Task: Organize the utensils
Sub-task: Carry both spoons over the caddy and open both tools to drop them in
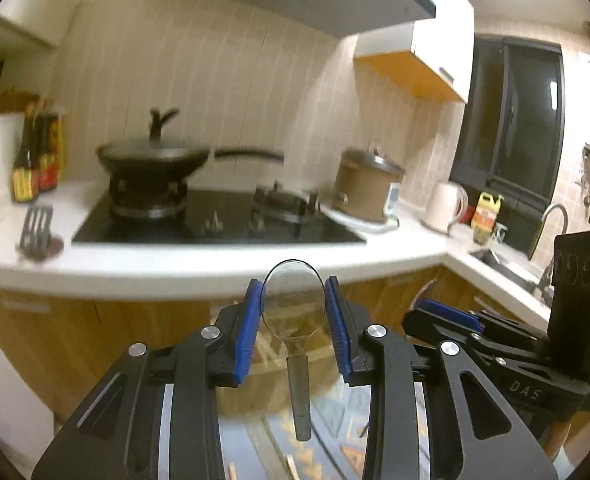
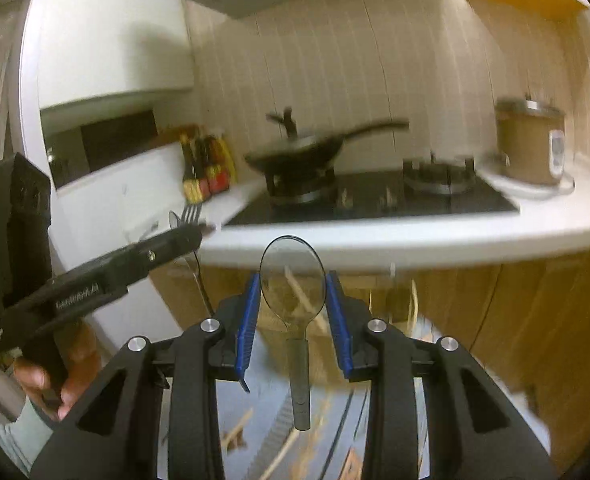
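My left gripper (image 1: pixel 293 300) is held in front of the counter edge, its blue pads apart with nothing between them; the round glass disc on a stem there is a fixed part of the tool. My right gripper (image 2: pixel 293 300) looks the same, pads apart and empty. In the right wrist view the left gripper (image 2: pixel 191 236) reaches toward a fork (image 2: pixel 191 212) and a spoon (image 2: pixel 175 219) at the counter's left end. A dark slotted spatula (image 1: pixel 35 228) lies on the white counter (image 1: pixel 223 268) at the left. The right gripper's body (image 1: pixel 495 344) shows at the right.
A black wok with lid (image 1: pixel 153 156) sits on the gas hob (image 1: pixel 223 220). Sauce bottles (image 1: pixel 35 160) stand at the left. A brown rice cooker (image 1: pixel 365 184), white kettle (image 1: pixel 445 204) and yellow bottle (image 1: pixel 487 212) stand at the right, near the sink (image 1: pixel 507 264). Wooden cabinet doors (image 2: pixel 515 320) are below.
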